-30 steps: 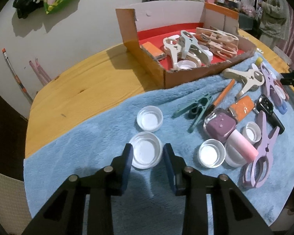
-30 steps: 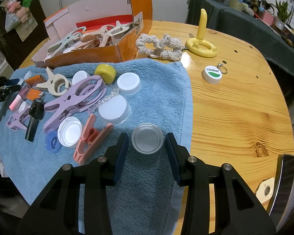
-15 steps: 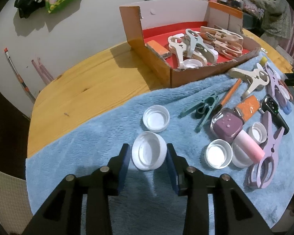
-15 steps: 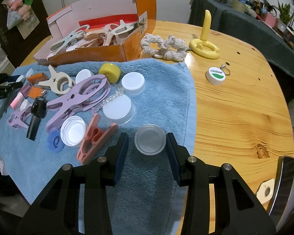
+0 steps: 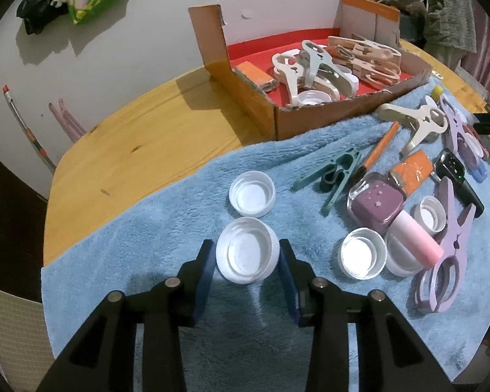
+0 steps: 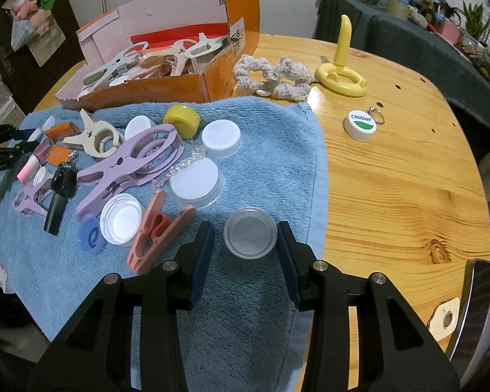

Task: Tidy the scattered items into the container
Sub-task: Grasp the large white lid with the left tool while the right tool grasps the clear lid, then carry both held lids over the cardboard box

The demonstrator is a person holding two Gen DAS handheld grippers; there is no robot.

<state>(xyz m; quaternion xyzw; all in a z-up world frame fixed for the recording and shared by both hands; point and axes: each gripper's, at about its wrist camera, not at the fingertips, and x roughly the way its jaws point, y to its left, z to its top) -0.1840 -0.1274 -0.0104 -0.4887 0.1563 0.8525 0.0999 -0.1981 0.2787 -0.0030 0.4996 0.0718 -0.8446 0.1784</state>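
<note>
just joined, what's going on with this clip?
A person is tidying clutter off a blue towel into a cardboard box, with a gripper in each hand. The left gripper is shut on a white cap. The right gripper straddles a clear lid, with gaps on both sides, so it is not gripped yet. Several clips and a cap are already in the box; more clips, caps and bottles lie on the towel.

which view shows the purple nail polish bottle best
The left wrist view. There the purple nail polish bottle lies close and unobstructed on the blue towel, its square body and pink cap both plain. In the right wrist view it sits small at the far left edge, mostly hidden among other items.
</note>
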